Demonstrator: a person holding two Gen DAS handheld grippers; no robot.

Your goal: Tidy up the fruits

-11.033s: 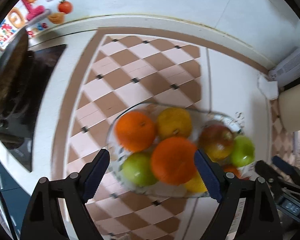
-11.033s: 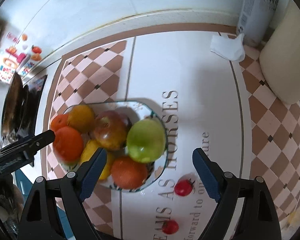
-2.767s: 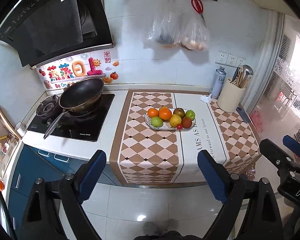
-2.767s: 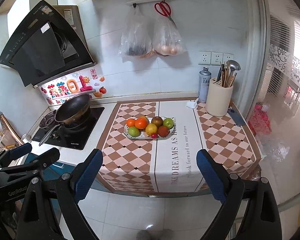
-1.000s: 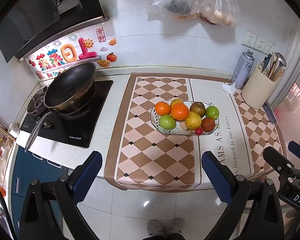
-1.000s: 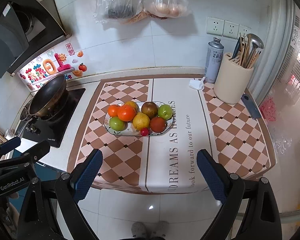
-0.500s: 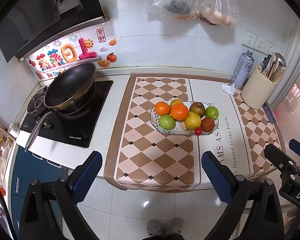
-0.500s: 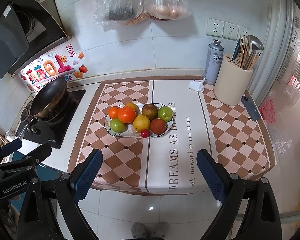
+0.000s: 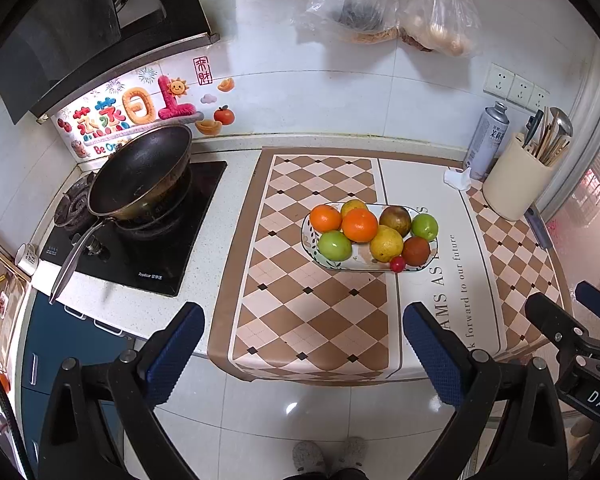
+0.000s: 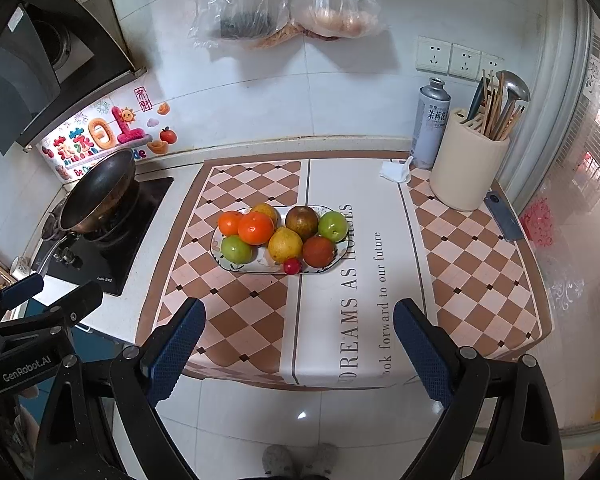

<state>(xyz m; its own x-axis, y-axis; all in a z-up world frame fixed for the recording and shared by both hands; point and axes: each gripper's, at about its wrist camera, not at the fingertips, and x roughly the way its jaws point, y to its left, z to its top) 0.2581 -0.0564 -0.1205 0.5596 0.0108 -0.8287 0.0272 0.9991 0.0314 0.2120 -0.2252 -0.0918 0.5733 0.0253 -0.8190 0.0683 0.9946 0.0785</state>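
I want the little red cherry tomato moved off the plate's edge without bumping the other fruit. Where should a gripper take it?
Grip the cherry tomato across its round middle, coming from the front, counter-edge side: it sits at the plate rim, with fruit crowding behind.

Both views bright, sharp, evenly lit. Daylight washes out right edge. Small glare spots on floor (image 9: 290,408) tiles, lower centre. Strong fisheye bending, black corners.

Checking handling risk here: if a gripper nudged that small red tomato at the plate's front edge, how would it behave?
The small red tomato is round and glossy, so it would probably roll. It sits at the plate rim, so it could drop onto the mat.
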